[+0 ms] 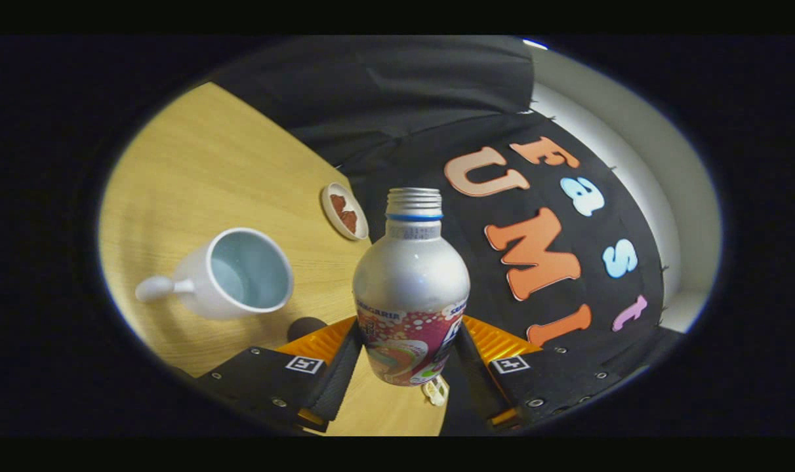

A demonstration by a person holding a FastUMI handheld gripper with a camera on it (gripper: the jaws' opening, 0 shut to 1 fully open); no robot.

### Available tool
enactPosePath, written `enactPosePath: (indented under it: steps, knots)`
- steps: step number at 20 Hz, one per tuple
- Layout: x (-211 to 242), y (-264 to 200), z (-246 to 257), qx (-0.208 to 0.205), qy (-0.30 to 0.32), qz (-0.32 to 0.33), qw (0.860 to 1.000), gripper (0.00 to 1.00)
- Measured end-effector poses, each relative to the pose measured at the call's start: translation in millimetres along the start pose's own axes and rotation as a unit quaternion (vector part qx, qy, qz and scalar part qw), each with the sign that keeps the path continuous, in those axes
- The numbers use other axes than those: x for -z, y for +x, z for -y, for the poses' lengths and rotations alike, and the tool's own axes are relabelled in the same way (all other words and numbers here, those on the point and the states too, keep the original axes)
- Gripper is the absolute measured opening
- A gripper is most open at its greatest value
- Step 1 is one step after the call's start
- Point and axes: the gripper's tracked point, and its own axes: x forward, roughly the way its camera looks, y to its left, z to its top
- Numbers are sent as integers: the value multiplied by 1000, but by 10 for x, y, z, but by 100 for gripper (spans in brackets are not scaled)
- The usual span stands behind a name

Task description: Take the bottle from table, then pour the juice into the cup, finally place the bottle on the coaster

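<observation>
A: Are the tongs clamped on the bottle?

B: Yes, both fingers pinch its lower body, lifted off the desk.

A: Then carry it left over the cup, tipping the open mouth slowly.

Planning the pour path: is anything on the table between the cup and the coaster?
No. In the gripper view, bare wooden table separates the cup from the coaster. The tool is shut on the bottle.
</observation>
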Motion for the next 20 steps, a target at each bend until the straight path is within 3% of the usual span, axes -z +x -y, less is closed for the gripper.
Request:
enactPosePath:
  steps: [6,13,17,20]
  knots:
    - [60,115,108,0,171,2,985,78]
    - [307,327,-57,-48,364,-21,930,78]
    - [480,426,-199,-65,429,-46,900,78]
    - [530,524,-282,-72,451,-57,888,78]
